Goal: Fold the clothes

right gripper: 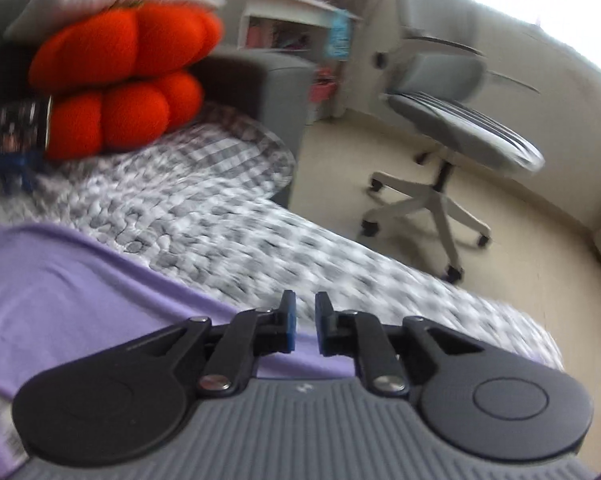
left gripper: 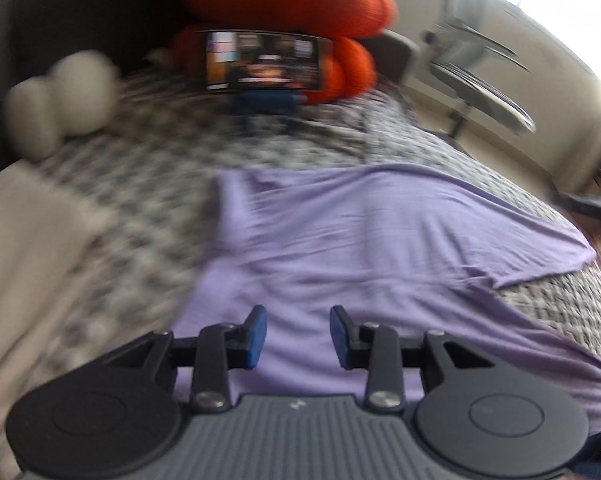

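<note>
The lilac garment (left gripper: 380, 248) lies spread across the checked bed cover (left gripper: 148, 184), wrinkled, with one corner reaching toward the bed's right edge. My left gripper (left gripper: 298, 336) hangs above its near portion; the jaws stand apart with nothing between them, only cloth behind the gap. My right gripper (right gripper: 305, 322) sits over the garment's right-hand edge (right gripper: 172, 284); its jaws show a narrow gap, and no cloth is pinched there.

Risks from this position:
1. Both views are smeared, so an approach at this pace may land a jaw short of the hem and close on nothing.
2. The right jaws stand barely parted; if they go down as they are, they may push the edge along rather than straddle it.
3. The cloth is thin and lies flat on a puckered cover; a deep bite could catch the cover along with the garment and drag both.
4. Uneven lifts would skew the fold and keep the present wrinkles.

View differences: the left wrist view shows nearly the full width of the garment, a beige blanket (left gripper: 28, 264) at the left and pale cushions (left gripper: 60, 96). The right wrist view alone shows the office chair (right gripper: 452, 128), the floor, and what appears to be a care label (right gripper: 0, 432) at the garment's near corner. Both show the orange cushions (right gripper: 120, 80).
</note>
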`<state>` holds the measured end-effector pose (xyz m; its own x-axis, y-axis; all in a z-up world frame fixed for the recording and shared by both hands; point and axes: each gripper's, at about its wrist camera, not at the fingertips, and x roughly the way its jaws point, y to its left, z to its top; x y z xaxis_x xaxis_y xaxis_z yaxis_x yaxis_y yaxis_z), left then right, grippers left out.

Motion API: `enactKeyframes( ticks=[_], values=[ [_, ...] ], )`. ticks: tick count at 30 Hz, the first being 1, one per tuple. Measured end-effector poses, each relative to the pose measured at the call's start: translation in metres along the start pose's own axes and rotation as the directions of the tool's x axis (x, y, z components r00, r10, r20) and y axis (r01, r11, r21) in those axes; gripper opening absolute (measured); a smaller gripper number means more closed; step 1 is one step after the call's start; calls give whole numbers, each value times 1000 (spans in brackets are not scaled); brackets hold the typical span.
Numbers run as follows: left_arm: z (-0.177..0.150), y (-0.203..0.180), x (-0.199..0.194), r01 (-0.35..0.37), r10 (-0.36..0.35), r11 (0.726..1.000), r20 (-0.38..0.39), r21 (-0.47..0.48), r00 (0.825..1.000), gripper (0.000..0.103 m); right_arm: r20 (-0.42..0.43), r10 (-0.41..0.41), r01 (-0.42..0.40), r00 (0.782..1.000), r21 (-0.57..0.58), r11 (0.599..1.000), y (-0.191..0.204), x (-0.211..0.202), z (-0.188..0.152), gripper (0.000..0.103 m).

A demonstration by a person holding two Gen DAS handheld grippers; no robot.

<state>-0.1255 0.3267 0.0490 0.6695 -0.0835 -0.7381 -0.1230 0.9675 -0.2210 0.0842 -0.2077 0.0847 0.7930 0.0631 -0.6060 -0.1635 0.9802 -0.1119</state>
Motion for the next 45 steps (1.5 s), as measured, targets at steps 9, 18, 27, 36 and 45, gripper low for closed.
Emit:
enactKeyframes(
  ticks=[9,18,27,36,45],
  values=[
    [-26,44,-23,-68,67,991,-11,-117,998,36,-114,18,0,993,155,988,-38,-88,-83,29],
    [-32,38,-1,-152,142,968,-62,-201,988,35,-196,203,-185,959,104,977,5,-112,-124,36],
    [-32,49,-6,-201,196,937,-49,-285,979,6,-184,48,-54,982,-24,998,37,-107,-129,4],
    [-38,54,-1,-176,169,938,-50,-298,984,7,-133,131,-119,982,96,988,35,-127,-137,15],
    [-38,54,0,-178,171,937,-48,-302,984,10,-101,85,-71,991,135,988,45,-132,-149,11]
  ],
)
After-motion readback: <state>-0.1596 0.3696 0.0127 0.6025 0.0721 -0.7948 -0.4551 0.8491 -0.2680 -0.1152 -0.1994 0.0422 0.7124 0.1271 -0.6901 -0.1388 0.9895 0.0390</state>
